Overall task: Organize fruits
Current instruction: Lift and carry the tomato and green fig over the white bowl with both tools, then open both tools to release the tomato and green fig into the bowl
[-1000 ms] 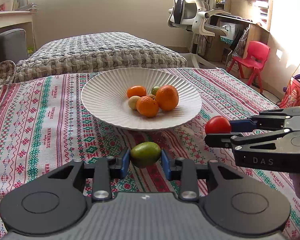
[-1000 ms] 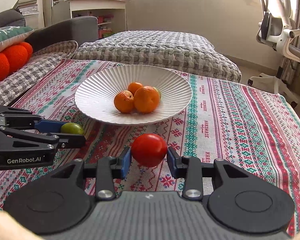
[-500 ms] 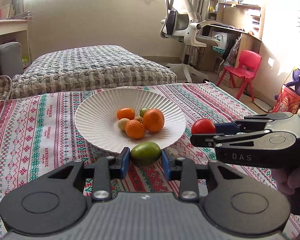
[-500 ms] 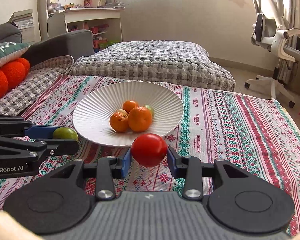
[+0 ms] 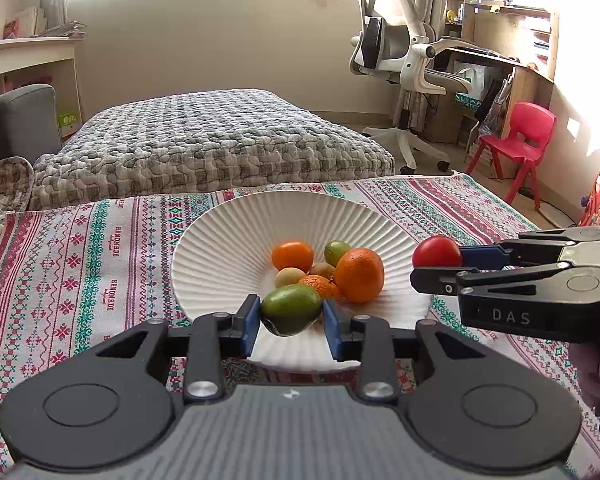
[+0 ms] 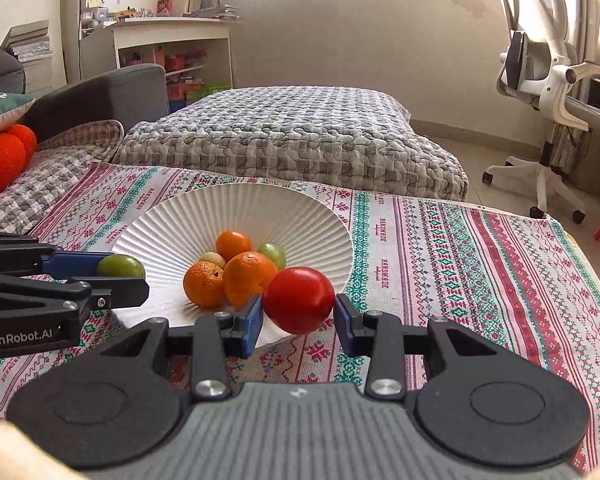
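Both grippers carry fruit toward the white plate (image 5: 220, 256), likely to pool it w/ the rest. Left gripper (image 5: 290, 322) clamps 1 green fruit (image 5: 291, 309) over the plate's near rim. Right gripper (image 6: 298, 320) grips 1 red tomato (image 6: 299, 299) at the near-right rim. On plate: 3 oranges (image 5: 358, 274), approx. 3 small green/tan fruits.

home bedroom, doubling as study. quilted grey bed (image 5: 212, 148) across middle of frame. white office chair (image 5: 400, 52) upper right, wooden desk (image 5: 512, 52) behind it, red child's chair (image 5: 516, 140) at right. grey sofa arm (image 6: 112, 96) at left, orange cushion (image 6: 4, 156) far left, white bookshelf (image 6: 172, 52) with books upper left. patterned "handmade" cloth (image 6: 440, 256) covers foreground surface. window light along top.
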{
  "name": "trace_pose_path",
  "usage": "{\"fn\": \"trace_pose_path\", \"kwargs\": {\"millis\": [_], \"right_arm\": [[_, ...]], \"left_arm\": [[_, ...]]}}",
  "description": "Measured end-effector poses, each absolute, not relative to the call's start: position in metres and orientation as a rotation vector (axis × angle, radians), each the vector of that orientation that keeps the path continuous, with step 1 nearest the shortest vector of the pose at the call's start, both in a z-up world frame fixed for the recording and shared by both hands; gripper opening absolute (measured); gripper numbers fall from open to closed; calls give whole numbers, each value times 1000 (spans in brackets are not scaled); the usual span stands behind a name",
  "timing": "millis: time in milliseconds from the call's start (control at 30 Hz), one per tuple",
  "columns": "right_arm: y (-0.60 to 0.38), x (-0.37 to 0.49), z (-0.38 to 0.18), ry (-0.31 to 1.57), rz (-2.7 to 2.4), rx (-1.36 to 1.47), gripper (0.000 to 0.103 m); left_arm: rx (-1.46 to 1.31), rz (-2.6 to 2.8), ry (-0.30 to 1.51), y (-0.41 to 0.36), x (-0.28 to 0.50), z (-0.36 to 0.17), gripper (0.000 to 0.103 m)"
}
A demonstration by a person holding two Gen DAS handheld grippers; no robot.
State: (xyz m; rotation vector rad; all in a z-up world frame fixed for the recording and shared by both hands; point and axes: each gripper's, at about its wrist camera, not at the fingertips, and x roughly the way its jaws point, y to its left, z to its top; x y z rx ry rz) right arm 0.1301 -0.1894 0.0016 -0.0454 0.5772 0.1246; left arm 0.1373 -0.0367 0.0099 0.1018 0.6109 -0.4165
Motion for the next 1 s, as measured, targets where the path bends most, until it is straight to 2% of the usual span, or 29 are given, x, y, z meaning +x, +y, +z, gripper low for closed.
{"fn": "trace_pose_path", "kwargs": {"millis": [767,900,1000], "right_arm": [[-191,164,-8,588,99,-102,36],[-189,163,-7,585,98,-106,37],[-188,162,-4,577,102,-103,38]], "left_arm": [[135,-411,640,-36,171,-8,27],[133,-407,629,-35,170,-5,29],[123,-402,622,-33,169,-2,36]]}}
